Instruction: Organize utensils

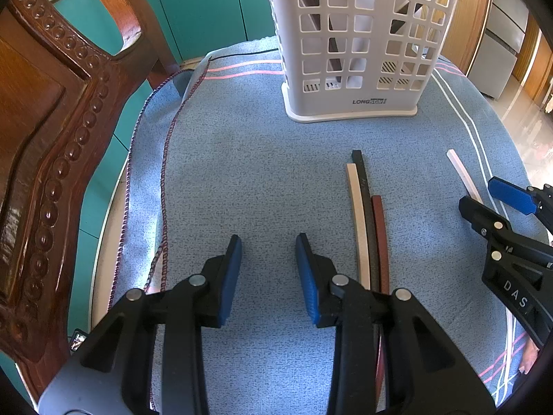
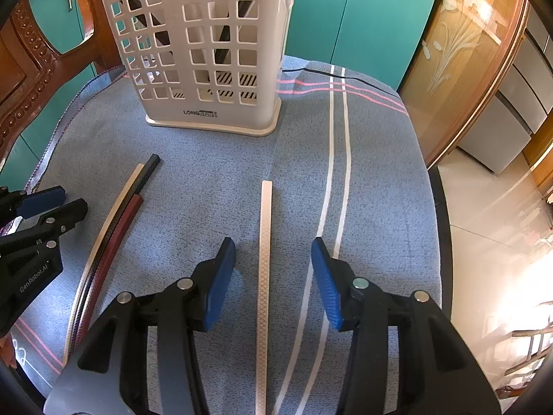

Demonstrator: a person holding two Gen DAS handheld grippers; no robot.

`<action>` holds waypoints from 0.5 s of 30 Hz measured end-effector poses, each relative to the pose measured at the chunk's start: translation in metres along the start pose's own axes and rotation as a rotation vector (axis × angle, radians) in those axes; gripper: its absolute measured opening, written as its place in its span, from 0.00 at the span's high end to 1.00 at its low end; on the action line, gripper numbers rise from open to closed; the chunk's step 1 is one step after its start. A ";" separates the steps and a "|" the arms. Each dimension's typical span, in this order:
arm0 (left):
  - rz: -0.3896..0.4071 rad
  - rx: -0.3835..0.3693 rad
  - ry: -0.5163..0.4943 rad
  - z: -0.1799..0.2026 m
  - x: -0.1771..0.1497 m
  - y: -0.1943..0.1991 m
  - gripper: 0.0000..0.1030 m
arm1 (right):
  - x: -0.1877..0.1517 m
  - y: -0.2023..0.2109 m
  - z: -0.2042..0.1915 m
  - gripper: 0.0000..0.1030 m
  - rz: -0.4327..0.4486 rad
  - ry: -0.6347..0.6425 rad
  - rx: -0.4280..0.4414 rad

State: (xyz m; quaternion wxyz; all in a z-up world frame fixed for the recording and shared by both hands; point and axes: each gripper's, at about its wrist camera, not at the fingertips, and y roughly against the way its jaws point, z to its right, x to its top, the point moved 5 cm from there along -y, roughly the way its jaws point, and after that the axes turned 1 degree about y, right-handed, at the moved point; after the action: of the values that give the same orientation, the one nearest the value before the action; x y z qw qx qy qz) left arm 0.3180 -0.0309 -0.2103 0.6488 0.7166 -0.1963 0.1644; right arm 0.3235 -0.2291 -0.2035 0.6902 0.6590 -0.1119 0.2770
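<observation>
Four chopsticks lie flat on the blue cloth (image 2: 380, 180) over the desk. We see the white chopstick (image 2: 264, 259) running straight between the pads of the right tool (image 2: 273, 278), whose jaws stand partly apart, untouched by either pad. The left tool (image 1: 268, 278) has its jaws partly apart with nothing in them; just to its right lie a cream chopstick (image 1: 357, 221), black chopstick (image 1: 363, 186) and red chopstick (image 1: 380, 235) side by side. The white basket (image 1: 352, 103) stands toward the far edge.
</observation>
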 end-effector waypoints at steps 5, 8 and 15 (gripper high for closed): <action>0.000 0.001 0.000 0.000 0.000 0.000 0.67 | 0.000 0.000 -0.001 0.54 0.001 0.002 -0.003; 0.000 0.001 0.000 0.000 0.000 0.000 0.67 | 0.000 0.000 -0.001 0.54 0.002 0.003 -0.003; 0.000 0.002 -0.001 -0.001 0.000 0.000 0.68 | 0.000 0.000 0.000 0.53 0.002 -0.001 -0.002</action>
State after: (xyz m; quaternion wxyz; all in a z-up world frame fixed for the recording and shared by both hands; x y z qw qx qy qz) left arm 0.3185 -0.0299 -0.2103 0.6479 0.7173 -0.1966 0.1644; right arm 0.3238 -0.2287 -0.2037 0.6905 0.6584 -0.1130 0.2774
